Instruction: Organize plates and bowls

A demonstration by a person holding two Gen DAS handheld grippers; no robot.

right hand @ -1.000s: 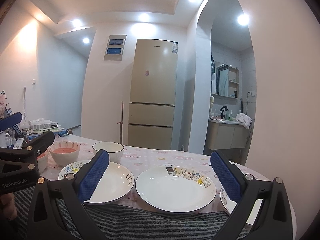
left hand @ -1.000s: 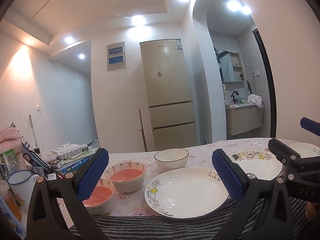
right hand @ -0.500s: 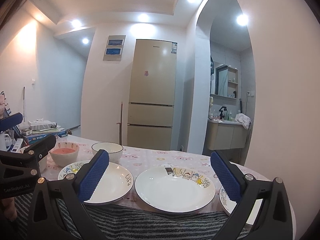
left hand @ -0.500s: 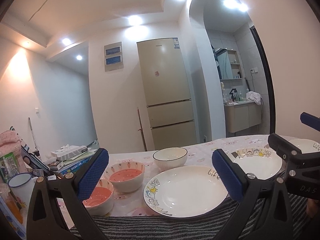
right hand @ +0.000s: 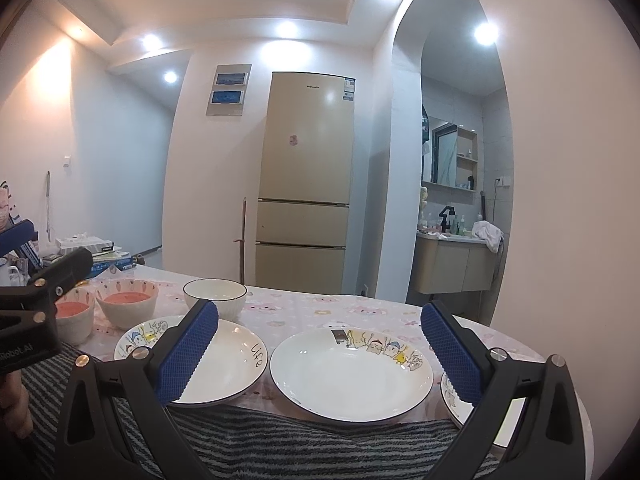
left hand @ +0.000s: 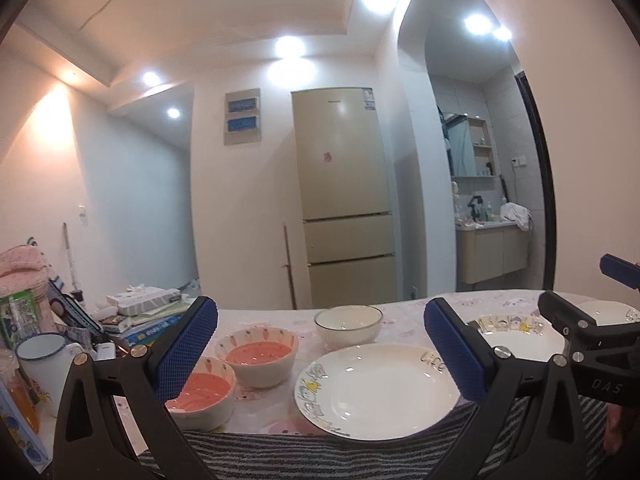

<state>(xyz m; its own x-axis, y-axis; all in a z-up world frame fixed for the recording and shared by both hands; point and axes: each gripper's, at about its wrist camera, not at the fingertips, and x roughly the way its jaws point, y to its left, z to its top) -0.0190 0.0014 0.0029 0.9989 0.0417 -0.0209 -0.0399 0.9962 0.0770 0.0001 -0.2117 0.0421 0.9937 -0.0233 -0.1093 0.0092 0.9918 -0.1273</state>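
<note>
On the pink tablecloth sit three white plates: a left plate (left hand: 380, 390) (right hand: 216, 364) marked "Life", a middle plate (right hand: 352, 372) (left hand: 520, 340) with cartoon figures, and a right plate (right hand: 460, 400) half hidden by a finger. Two bowls with pink insides (left hand: 260, 354) (left hand: 202, 398) and a plain white bowl (left hand: 348, 322) (right hand: 214, 296) stand at the left. My left gripper (left hand: 320, 354) hovers open before the left plate. My right gripper (right hand: 320, 354) hangs open in front of the middle plate. Both are empty.
A striped grey cloth (right hand: 280, 440) covers the table's near edge. A white mug (left hand: 40, 364), books and a tissue box (left hand: 140, 300) crowd the far left. A beige fridge (right hand: 306, 184) stands behind, with a washroom alcove at the right.
Both views shifted only slightly; the left gripper's view tilted up a little. Nothing on the table moved and both grippers stayed open.
</note>
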